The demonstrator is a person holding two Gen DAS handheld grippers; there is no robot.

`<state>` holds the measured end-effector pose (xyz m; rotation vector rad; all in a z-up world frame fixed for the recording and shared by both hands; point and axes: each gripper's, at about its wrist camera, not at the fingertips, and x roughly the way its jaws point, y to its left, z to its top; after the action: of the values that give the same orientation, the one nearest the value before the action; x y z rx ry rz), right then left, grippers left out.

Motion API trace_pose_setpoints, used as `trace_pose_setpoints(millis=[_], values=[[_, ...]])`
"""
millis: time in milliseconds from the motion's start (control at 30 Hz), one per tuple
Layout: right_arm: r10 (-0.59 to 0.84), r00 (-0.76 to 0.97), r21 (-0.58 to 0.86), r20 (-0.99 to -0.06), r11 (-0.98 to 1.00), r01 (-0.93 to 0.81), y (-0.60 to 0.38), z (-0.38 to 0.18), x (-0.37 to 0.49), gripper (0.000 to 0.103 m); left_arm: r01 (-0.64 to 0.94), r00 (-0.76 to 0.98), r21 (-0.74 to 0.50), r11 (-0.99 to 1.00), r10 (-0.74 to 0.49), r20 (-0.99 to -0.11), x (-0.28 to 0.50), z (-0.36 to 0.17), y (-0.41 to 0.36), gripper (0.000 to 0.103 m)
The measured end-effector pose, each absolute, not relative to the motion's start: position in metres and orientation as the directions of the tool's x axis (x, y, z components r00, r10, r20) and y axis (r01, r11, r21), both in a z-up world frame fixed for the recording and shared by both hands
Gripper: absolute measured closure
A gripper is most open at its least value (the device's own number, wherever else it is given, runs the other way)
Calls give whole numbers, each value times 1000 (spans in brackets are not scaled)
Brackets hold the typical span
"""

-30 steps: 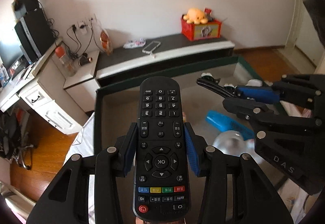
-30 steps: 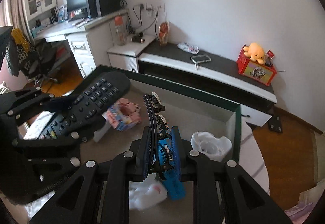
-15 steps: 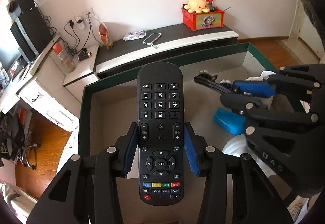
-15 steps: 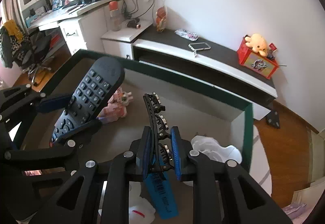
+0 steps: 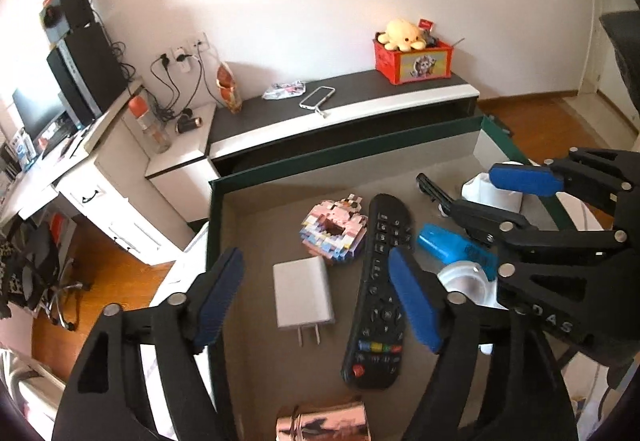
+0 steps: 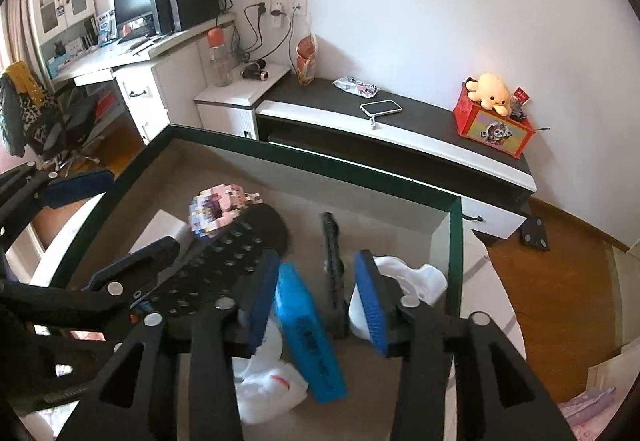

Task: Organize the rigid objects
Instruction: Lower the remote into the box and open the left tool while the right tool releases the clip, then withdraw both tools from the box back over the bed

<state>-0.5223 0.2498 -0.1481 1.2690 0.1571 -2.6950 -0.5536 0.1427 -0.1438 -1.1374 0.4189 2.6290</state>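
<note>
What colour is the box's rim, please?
Dark green rim, clearest in the right wrist view.

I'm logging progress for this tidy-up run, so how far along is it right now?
Done: the remote, black clip, blue case, charger and block toy lie inside the green-rimmed box. In hand: nothing; the left gripper and right gripper are open. Left: cannot tell.

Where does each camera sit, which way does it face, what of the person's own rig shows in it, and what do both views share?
Left wrist: sits on the left gripper, looking down into the green-rimmed box; its own open fingers and the right gripper show.
Right wrist: sits on the right gripper, facing the same box; its open fingers and the left gripper show.
Shared: remote, blue case, brick model.
</note>
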Motion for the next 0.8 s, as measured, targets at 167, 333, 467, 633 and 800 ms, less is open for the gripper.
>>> trace_pose_setpoints(millis=[167,333,467,633,800], values=[[-117,-662,-12,-740,-982,187,248,-132,-499,50,-311,-699,165,-936,108,-707,-529,-128,130,15],[-141,-701,7,-699,-982,191,247,-114,-467,38,-286,-744,160,-945,114,-658,-492,-106,113,4],[-167,-724,26,-669,-979,202,243,-102,-436,32,-258,-784,158,-953,111,-611,-457,-92,98,1],[-165,-761,26,-627,-981,191,241,-92,-387,19,-165,-832,126,-978,70,-550,-404,-81,72,0],[-155,-813,-11,-561,-981,194,231,-85,-335,0,-136,-835,37,-990,94,-542,-347,-83,47,0]])
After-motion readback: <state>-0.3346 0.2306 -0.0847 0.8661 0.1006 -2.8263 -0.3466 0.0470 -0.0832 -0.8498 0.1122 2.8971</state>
